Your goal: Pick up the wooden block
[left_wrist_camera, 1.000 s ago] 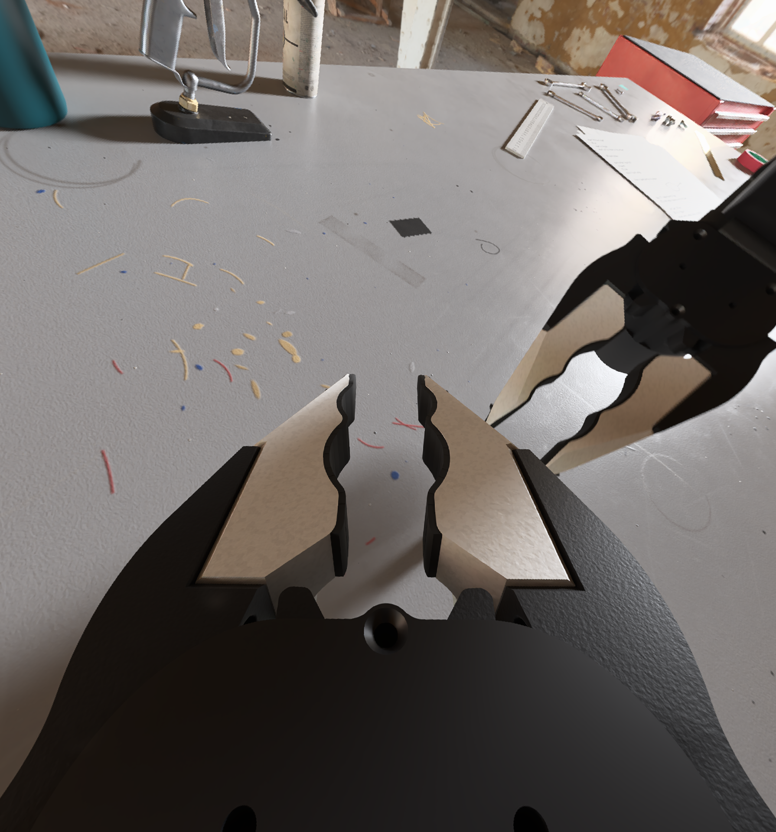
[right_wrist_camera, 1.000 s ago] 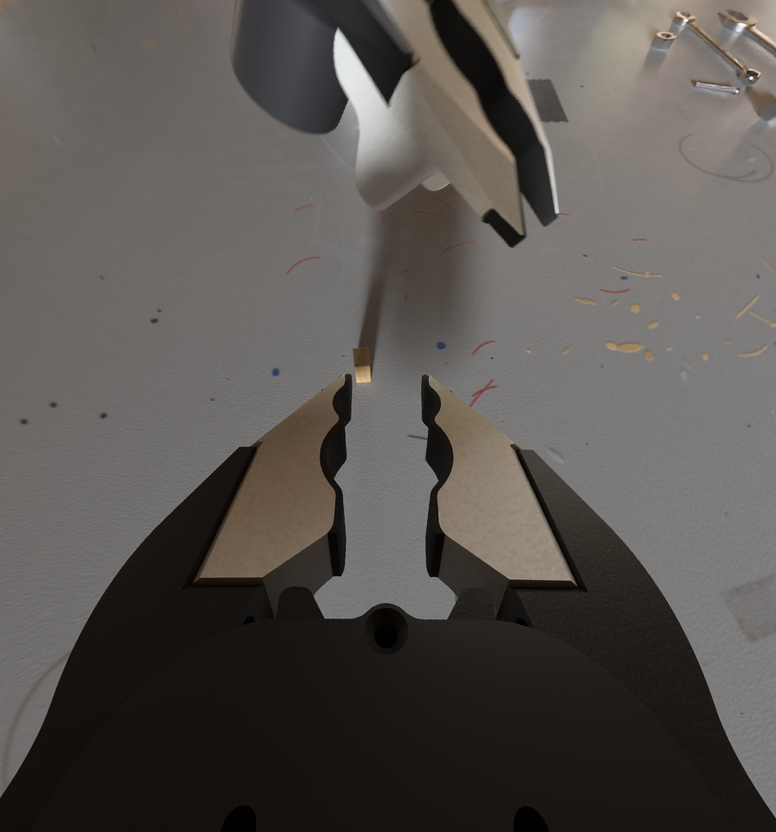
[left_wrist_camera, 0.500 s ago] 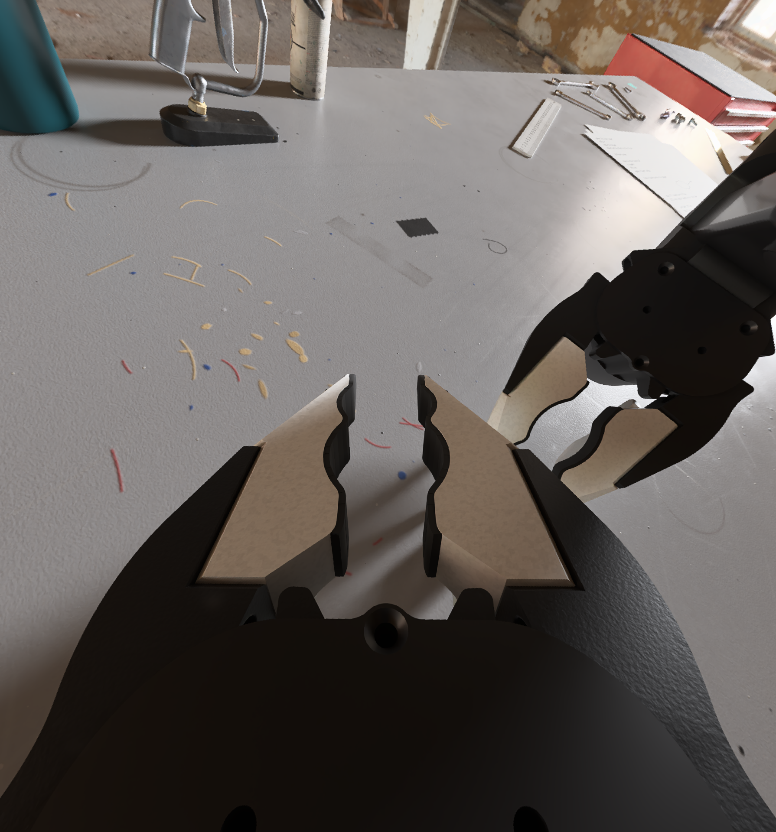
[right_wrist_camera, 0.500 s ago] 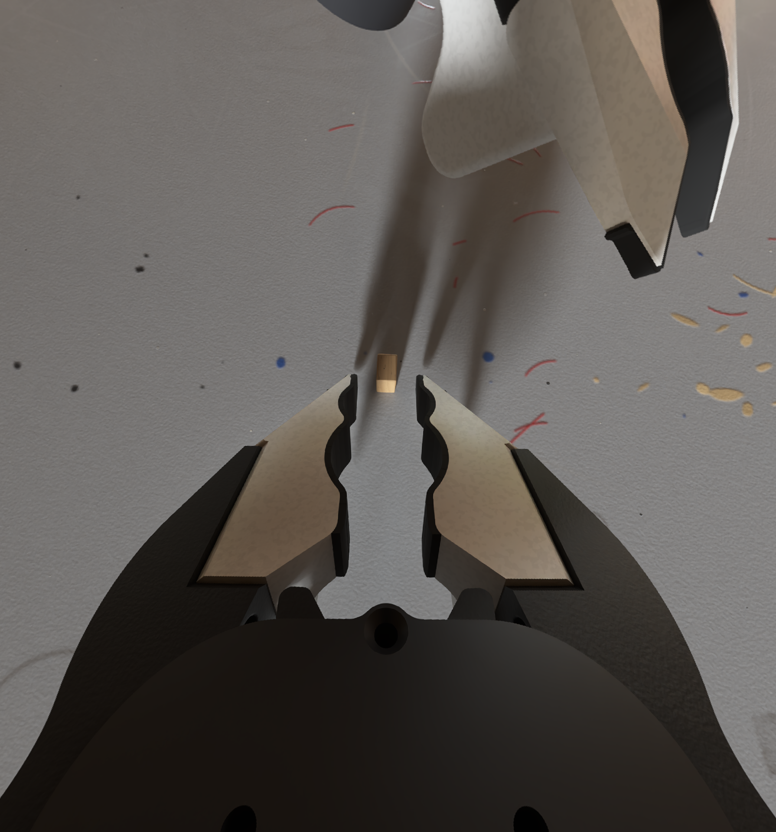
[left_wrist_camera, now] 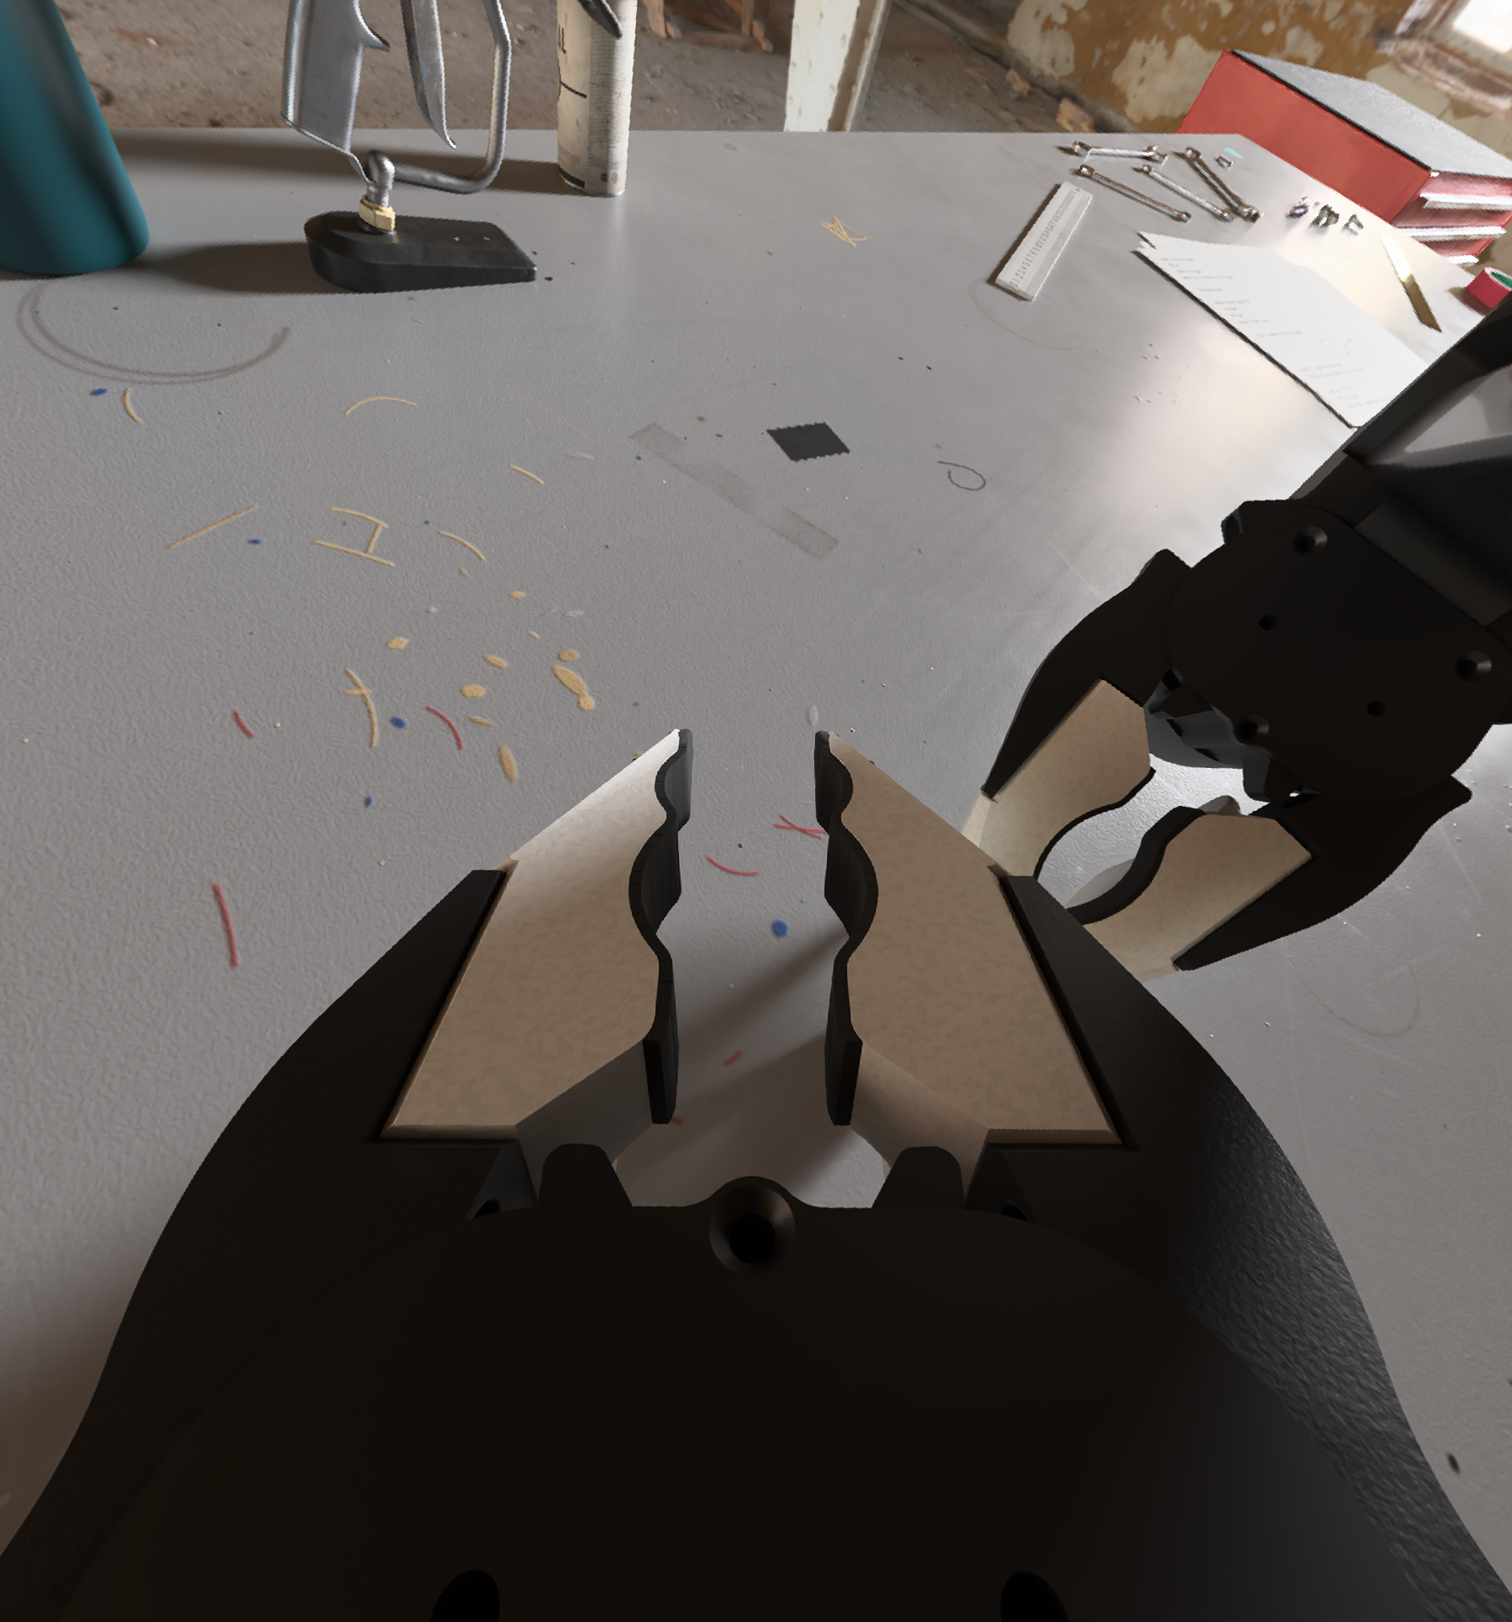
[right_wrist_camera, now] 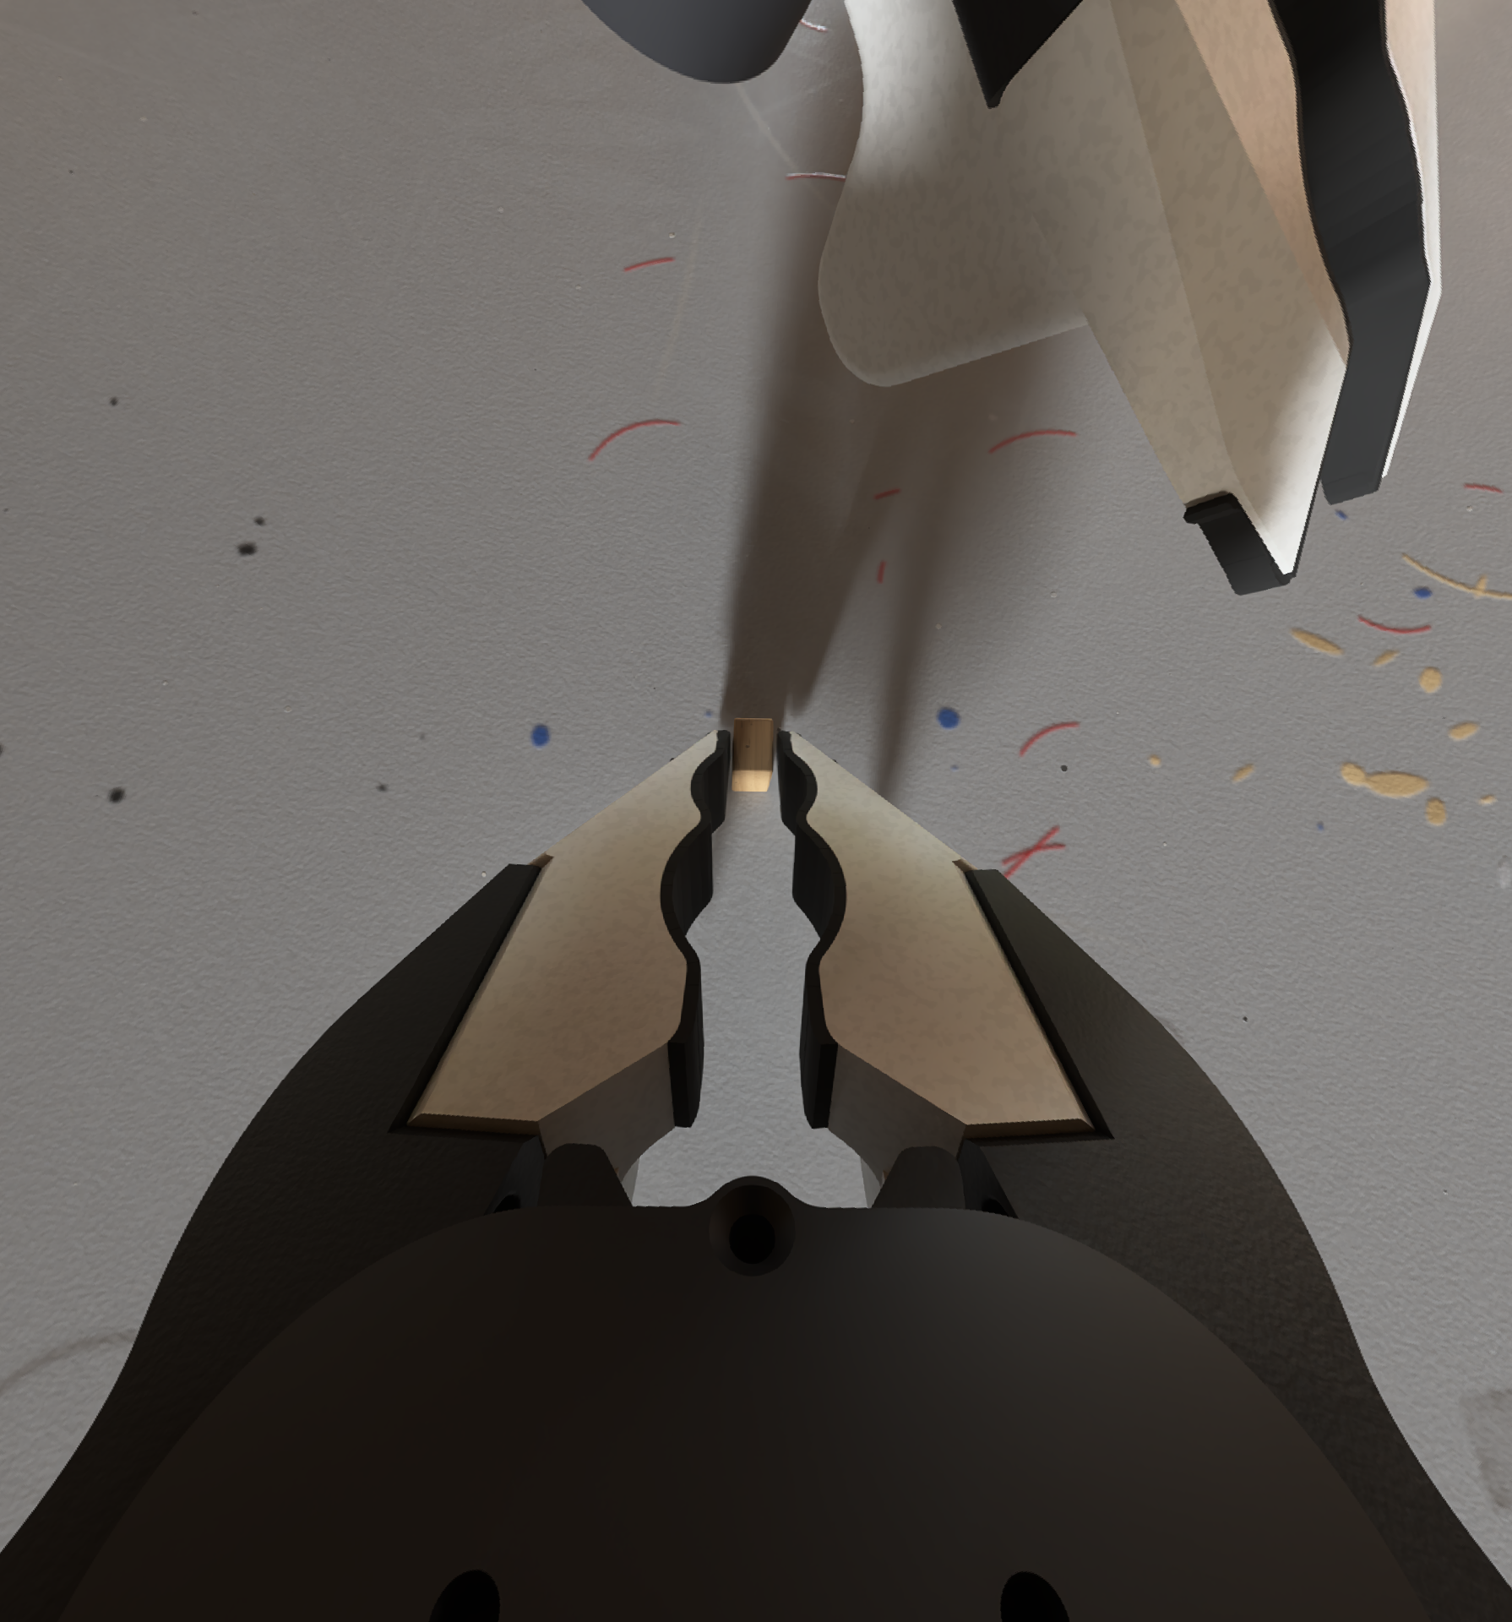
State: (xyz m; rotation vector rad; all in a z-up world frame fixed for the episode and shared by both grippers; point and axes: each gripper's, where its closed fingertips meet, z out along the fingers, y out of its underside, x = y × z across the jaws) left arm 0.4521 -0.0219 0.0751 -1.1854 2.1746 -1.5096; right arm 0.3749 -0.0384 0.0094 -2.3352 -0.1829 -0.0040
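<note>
- My right gripper [right_wrist_camera: 751, 746] has its jaws drawn in close around the wooden block [right_wrist_camera: 752, 755]: the small tan block sits between the very tips, with only a thin sliver of gap on each side, so I cannot tell whether the pads are pressing it yet.
- The block rests on the grey table [right_wrist_camera: 296, 614], among red, blue and tan flecks.
- My left gripper [left_wrist_camera: 752, 746] has its jaws parted with nothing between them, only bare tabletop showing in the gap.
- From the left wrist view my right gripper [left_wrist_camera: 1077, 886] shows just beside my left one, to its right and angled down at the table.
- Far across the table stand a teal vessel [left_wrist_camera: 24, 149], a metal tool on a black base [left_wrist_camera: 419, 250], wrenches [left_wrist_camera: 1174, 180] and a red toolbox [left_wrist_camera: 1367, 149].
</note>
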